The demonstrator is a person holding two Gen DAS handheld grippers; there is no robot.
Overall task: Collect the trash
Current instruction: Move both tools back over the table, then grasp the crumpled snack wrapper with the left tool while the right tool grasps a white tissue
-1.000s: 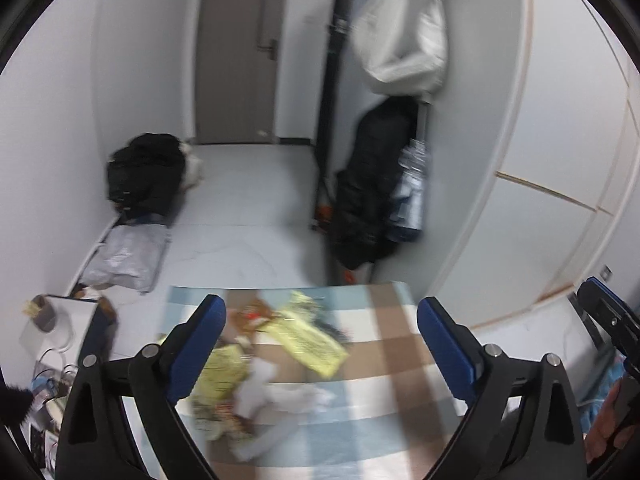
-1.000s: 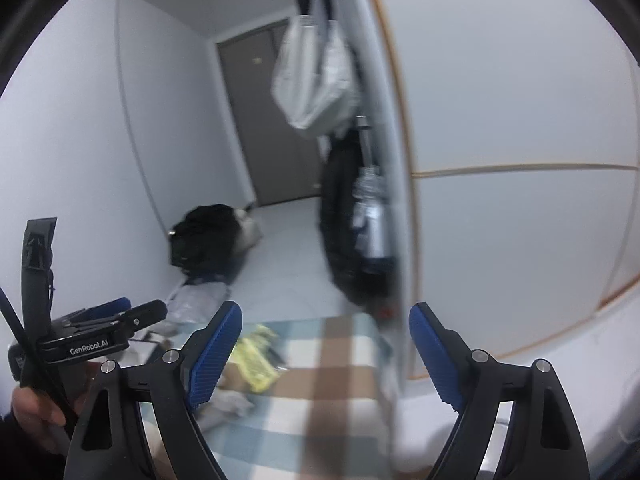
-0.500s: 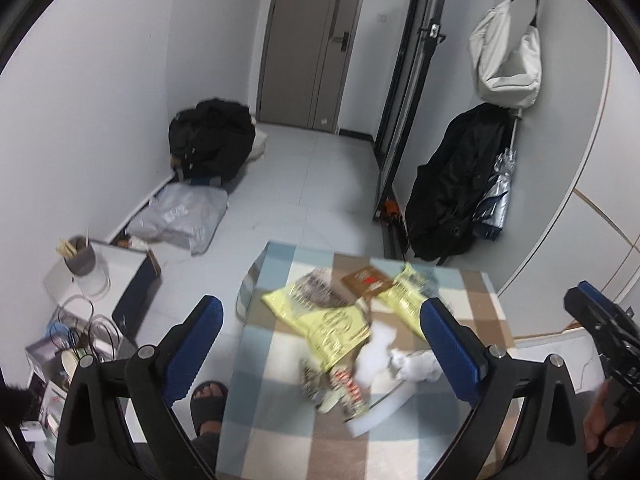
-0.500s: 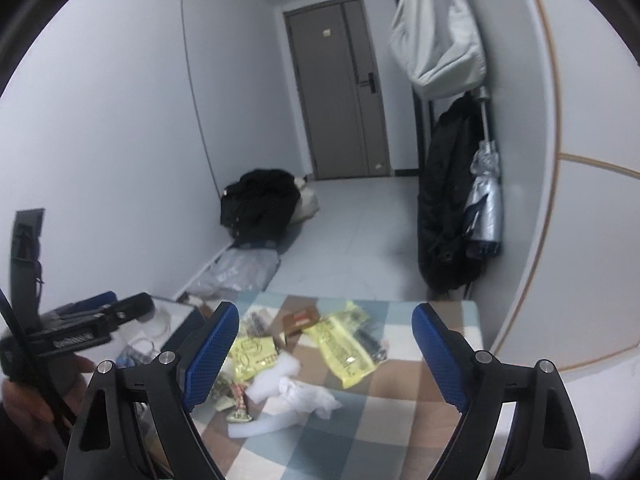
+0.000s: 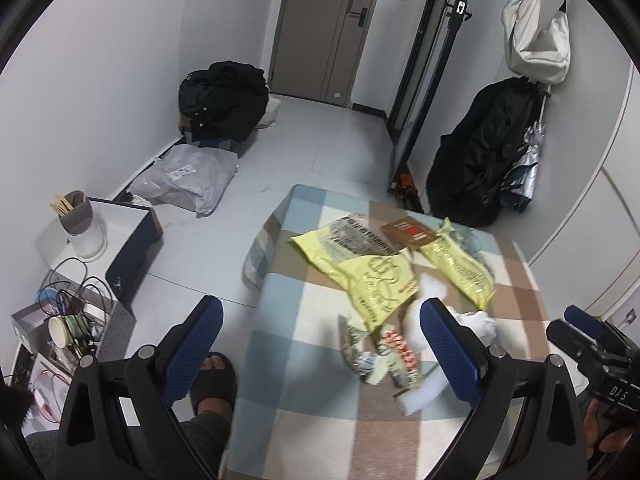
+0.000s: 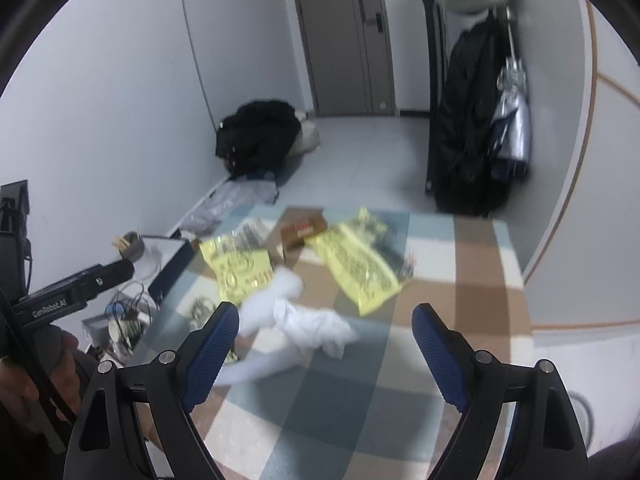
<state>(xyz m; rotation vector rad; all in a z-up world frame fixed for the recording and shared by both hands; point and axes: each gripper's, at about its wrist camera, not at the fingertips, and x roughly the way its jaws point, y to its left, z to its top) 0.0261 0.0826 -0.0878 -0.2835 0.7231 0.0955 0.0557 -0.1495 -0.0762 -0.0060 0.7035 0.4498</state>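
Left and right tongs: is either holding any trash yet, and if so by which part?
Nothing is held. Both the left tongs and right tongs are open above the trash.

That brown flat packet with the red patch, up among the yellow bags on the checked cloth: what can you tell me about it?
The brown packet looks like a thin, flat card or paper pack, roughly rectangular, with a red label whose print is too blurred to read. It lies flat, turned at an angle, at the far side of the checked cloth. It sits between two yellow bags, its edges touching or overlapping them. Neither gripper touches it.
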